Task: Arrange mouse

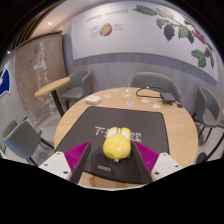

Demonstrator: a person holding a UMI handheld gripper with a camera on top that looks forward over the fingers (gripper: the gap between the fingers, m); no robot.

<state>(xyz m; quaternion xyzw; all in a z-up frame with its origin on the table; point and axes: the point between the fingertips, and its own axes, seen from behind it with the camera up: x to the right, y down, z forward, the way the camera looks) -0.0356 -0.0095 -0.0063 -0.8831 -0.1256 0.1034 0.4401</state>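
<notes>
A yellow mouse (115,146) lies on a dark mouse mat (112,140) with pale lettering, on a round wooden table (175,125). My gripper (113,160) is open. Its magenta-padded fingers (76,158) stand on either side of the mouse, low over the mat's near part. The mouse sits between the fingertips with a small gap at each side and rests on the mat. The mouse's near end is partly hidden at the bottom of the view.
Small pale objects (150,99) lie on the far part of the table. Grey chairs (160,88) stand around it. A small round side table (52,88) stands at the back left. A wall with a fruit picture (180,25) is behind.
</notes>
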